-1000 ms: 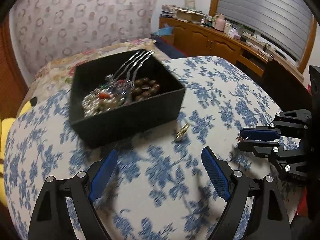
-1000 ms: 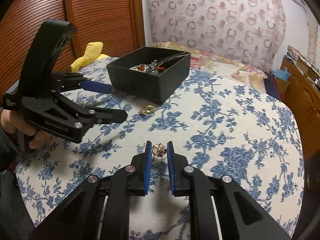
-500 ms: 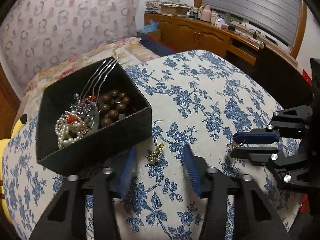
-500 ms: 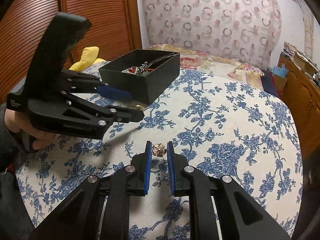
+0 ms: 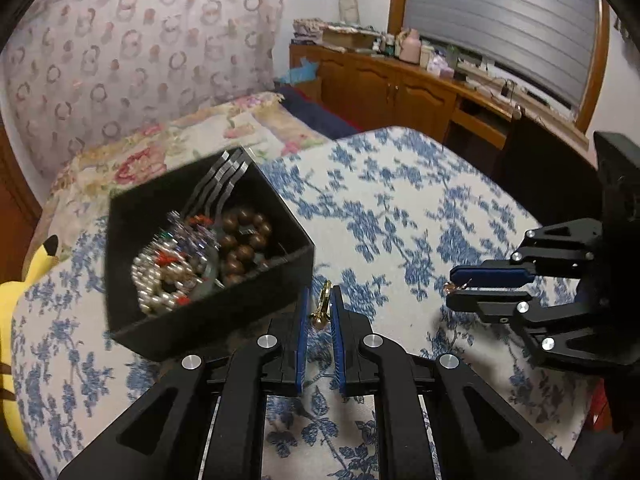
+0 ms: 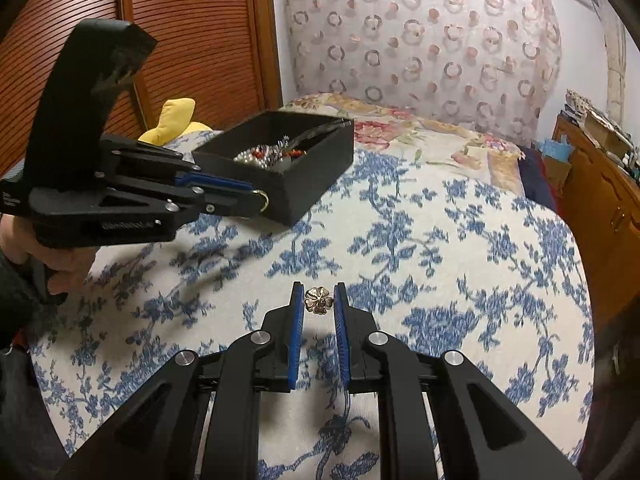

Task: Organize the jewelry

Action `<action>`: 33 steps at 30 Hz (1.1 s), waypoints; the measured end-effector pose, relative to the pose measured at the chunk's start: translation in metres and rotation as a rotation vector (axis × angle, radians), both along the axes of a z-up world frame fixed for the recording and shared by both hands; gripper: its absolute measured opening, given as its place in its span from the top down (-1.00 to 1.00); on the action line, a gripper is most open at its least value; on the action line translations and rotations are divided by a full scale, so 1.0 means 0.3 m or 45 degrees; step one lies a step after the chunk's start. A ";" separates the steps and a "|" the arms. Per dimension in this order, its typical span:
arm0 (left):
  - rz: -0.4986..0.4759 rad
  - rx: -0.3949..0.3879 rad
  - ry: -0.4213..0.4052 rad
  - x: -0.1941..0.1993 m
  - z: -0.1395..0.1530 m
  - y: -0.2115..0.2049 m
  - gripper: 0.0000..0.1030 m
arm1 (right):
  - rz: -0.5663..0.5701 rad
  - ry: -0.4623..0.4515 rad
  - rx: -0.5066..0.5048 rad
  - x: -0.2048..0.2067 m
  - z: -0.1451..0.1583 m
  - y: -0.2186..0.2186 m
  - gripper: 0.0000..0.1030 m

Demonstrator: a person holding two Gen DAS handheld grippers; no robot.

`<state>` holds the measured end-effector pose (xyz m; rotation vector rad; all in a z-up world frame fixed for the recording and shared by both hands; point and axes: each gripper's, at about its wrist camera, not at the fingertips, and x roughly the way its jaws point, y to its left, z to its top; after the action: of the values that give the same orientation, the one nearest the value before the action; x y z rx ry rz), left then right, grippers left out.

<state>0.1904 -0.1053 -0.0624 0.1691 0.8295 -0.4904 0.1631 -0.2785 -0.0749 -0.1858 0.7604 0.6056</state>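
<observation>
Gripping a gold ring point(image 5: 322, 307) on edge between its 2 blue pads, the left hand-held gripper point(image 5: 320, 312) had its jaws nearly shut, with the ring's band standing upright past the fingertips. From the right wrist view the same ring point(image 6: 263, 201) showed as a small gold loop poking out of the tip of the left hand-held gripper point(image 6: 256, 196), clear of the bed point(image 6: 440, 240) and its blue-flowered cover. A hand point(image 6: 60, 256) wrapped the grip from below.

Just ahead of the left hand-held gripper and to its left stood a black box point(image 5: 216, 312), open at the top, its near wall close to the fingertips. Inside lay pearls point(image 5: 160, 280), brown beads point(image 5: 244, 240) and silver hairpins point(image 5: 224, 176) that leaned over the far rim.

The right hand-held gripper point(image 6: 319, 300) was closed on a gold flower point(image 6: 319, 300), a small 4-petalled piece pinched at its sides between the 2 pads, held above the cover. Seen from the left wrist, the right hand-held gripper point(image 5: 460, 286) sat well off to the right, with only a speck of the flower point(image 5: 450, 289) showing at its tip.

A yellow plush point(image 6: 176, 120) lay beyond the box, at the bed's edge.
</observation>
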 end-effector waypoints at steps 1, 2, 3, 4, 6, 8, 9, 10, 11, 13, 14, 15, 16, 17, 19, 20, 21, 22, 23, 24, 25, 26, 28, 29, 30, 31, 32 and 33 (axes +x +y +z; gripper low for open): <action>0.006 -0.007 -0.011 0.001 0.014 0.008 0.82 | 0.004 -0.007 0.001 0.005 0.008 0.005 0.68; 0.013 -0.009 -0.020 0.003 0.024 0.014 0.82 | 0.008 -0.015 0.002 0.008 0.015 0.010 0.68; 0.021 -0.012 -0.029 0.005 0.034 0.022 0.82 | 0.013 -0.025 0.004 0.013 0.027 0.018 0.68; 0.028 -0.016 -0.038 0.009 0.044 0.031 0.82 | 0.018 -0.033 0.006 0.018 0.036 0.024 0.68; 0.042 -0.023 -0.052 0.015 0.061 0.048 0.82 | 0.027 -0.048 0.007 0.026 0.053 0.036 0.68; 0.057 -0.029 -0.066 0.022 0.078 0.064 0.82 | 0.036 -0.059 0.009 0.035 0.066 0.048 0.68; 0.067 -0.033 -0.073 0.026 0.085 0.073 0.82 | 0.041 -0.064 0.010 0.042 0.074 0.055 0.68; 0.073 -0.036 -0.077 0.029 0.089 0.082 0.82 | 0.048 -0.068 0.012 0.049 0.082 0.063 0.68; 0.080 -0.039 -0.081 0.033 0.093 0.092 0.82 | 0.052 -0.069 0.014 0.053 0.086 0.068 0.68; 0.099 -0.048 -0.088 0.041 0.099 0.113 0.82 | 0.065 -0.076 0.018 0.067 0.098 0.083 0.68; 0.108 -0.050 -0.089 0.047 0.102 0.122 0.82 | 0.068 -0.079 0.018 0.074 0.103 0.089 0.68; 0.121 -0.055 -0.090 0.055 0.103 0.135 0.82 | 0.072 -0.083 0.019 0.084 0.108 0.098 0.68; 0.130 -0.057 -0.090 0.060 0.103 0.144 0.82 | 0.076 -0.085 0.023 0.091 0.113 0.105 0.67; 0.141 -0.059 -0.091 0.067 0.103 0.155 0.81 | 0.079 -0.086 0.027 0.101 0.117 0.112 0.68; 0.167 -0.065 -0.093 0.081 0.104 0.178 0.81 | 0.089 -0.090 0.039 0.120 0.128 0.131 0.68; 0.178 -0.068 -0.094 0.086 0.104 0.189 0.81 | 0.092 -0.090 0.044 0.129 0.131 0.138 0.68; 0.195 -0.068 -0.099 0.093 0.104 0.202 0.81 | 0.095 -0.089 0.046 0.143 0.133 0.151 0.68; 0.206 -0.067 -0.102 0.096 0.104 0.208 0.81 | 0.096 -0.089 0.046 0.149 0.133 0.158 0.68; 0.215 -0.067 -0.105 0.100 0.104 0.216 0.81 | 0.097 -0.089 0.045 0.160 0.133 0.169 0.68; 0.225 -0.067 -0.106 0.102 0.105 0.224 0.80 | 0.097 -0.089 0.046 0.168 0.134 0.176 0.68; 0.236 -0.071 -0.107 0.105 0.106 0.235 0.77 | 0.098 -0.087 0.047 0.177 0.134 0.184 0.67; 0.244 -0.076 -0.108 0.105 0.107 0.243 0.72 | 0.099 -0.086 0.048 0.184 0.133 0.190 0.68; 0.262 -0.081 -0.120 0.103 0.110 0.261 0.47 | 0.097 -0.085 0.046 0.202 0.133 0.209 0.68; 0.273 -0.081 -0.127 0.101 0.113 0.271 0.43 | 0.097 -0.085 0.045 0.205 0.133 0.214 0.68; 0.279 -0.081 -0.128 0.099 0.114 0.277 0.32 | 0.098 -0.083 0.045 0.213 0.132 0.223 0.68; 0.292 -0.080 -0.129 0.097 0.115 0.286 0.21 | 0.098 -0.082 0.045 0.219 0.131 0.230 0.68; 0.300 -0.081 -0.132 0.093 0.117 0.290 0.17 | 0.099 -0.080 0.045 0.225 0.129 0.238 0.67; 0.307 -0.085 -0.135 0.090 0.118 0.299 0.08 | 0.101 -0.076 0.046 0.234 0.127 0.248 0.68</action>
<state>0.2174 -0.0157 -0.0268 0.0324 0.7178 -0.2791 0.2333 -0.2041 -0.0367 -0.2003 0.6866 0.6859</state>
